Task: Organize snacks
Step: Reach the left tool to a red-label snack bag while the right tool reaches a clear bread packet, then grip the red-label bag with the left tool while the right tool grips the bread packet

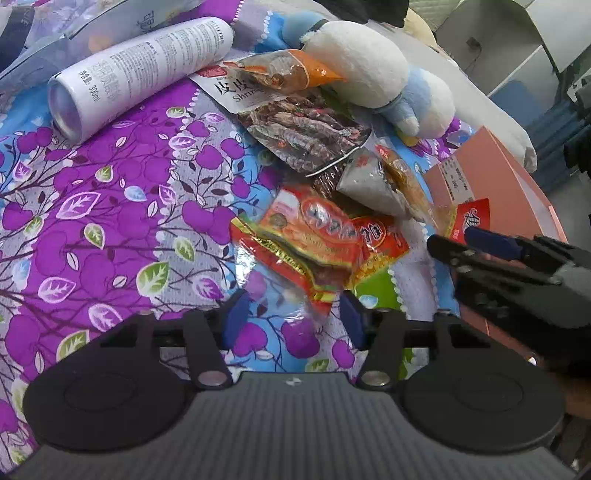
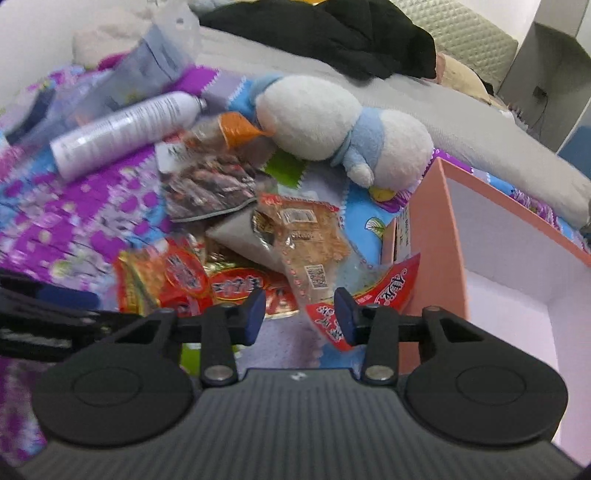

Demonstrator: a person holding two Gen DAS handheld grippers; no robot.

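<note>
A pile of snack packets lies on a purple floral cloth (image 1: 92, 192). Red and orange packets (image 1: 314, 240) lie just ahead of my open left gripper (image 1: 293, 319), whose jaws stand either side of a packet's clear tail. A shrimp bag (image 1: 295, 125) and a grey triangular packet (image 1: 365, 181) lie beyond. My right gripper (image 2: 300, 314) is open over the pile, with a red packet (image 2: 354, 299) by its right finger and a clear cracker packet (image 2: 314, 243) ahead. The right gripper also shows in the left wrist view (image 1: 480, 251) at the right.
An open pink box (image 2: 436, 236) with a white inside stands at the right, also in the left wrist view (image 1: 491, 173). A white-and-blue plush toy (image 1: 373, 74) lies behind the pile. A white spray can (image 1: 136, 74) lies at the back left. Black clothing (image 2: 332, 33) lies farther back.
</note>
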